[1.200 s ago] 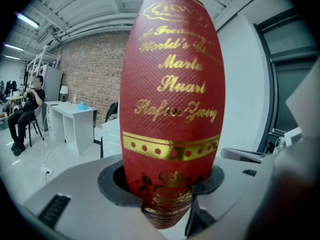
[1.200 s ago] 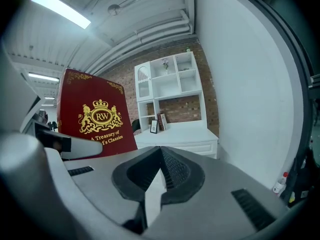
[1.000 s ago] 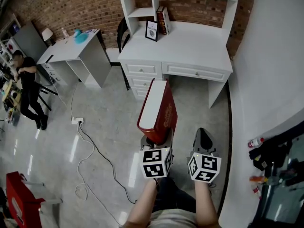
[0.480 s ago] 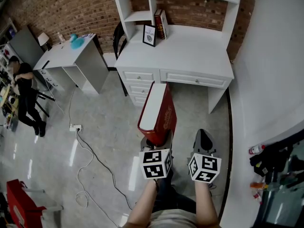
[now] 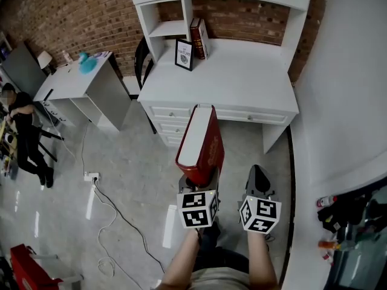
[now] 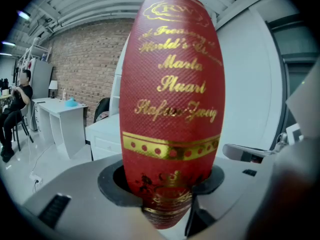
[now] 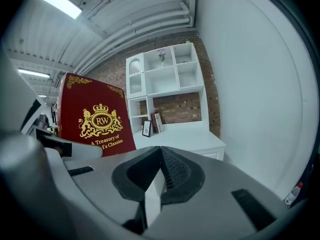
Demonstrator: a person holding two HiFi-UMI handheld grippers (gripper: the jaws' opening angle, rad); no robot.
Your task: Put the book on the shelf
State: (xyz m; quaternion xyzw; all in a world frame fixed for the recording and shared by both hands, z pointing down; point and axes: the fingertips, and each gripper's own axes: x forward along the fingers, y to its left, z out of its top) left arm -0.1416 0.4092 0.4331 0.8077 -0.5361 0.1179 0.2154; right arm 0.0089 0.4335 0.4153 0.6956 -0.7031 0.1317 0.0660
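A thick red book point(image 5: 199, 142) with gold print stands upright, spine toward the camera, in my left gripper point(image 5: 198, 179), whose jaws are shut on its lower end. In the left gripper view the book's spine point(image 6: 172, 99) fills the middle above that left gripper point(image 6: 167, 204). My right gripper point(image 5: 259, 177) hangs beside it, shut and empty; in its own view this right gripper point(image 7: 160, 171) has the pads meeting, with the book's cover point(image 7: 95, 119) to the left. Ahead stands a white desk point(image 5: 242, 77) topped by white shelves point(image 5: 166, 28).
Two books point(image 5: 198, 38) and a framed picture point(image 5: 184, 54) stand on the desk's back left. A black chair point(image 5: 140, 59) and a small white table point(image 5: 78, 80) are to the left, a person point(image 5: 21, 125) farther left. A cable point(image 5: 115, 216) lies on the floor. A white wall point(image 5: 344, 101) curves along the right.
Both grippers and the book have advanced toward the desk, which now lies closer and lower in the head view. The grip on the book is unchanged.
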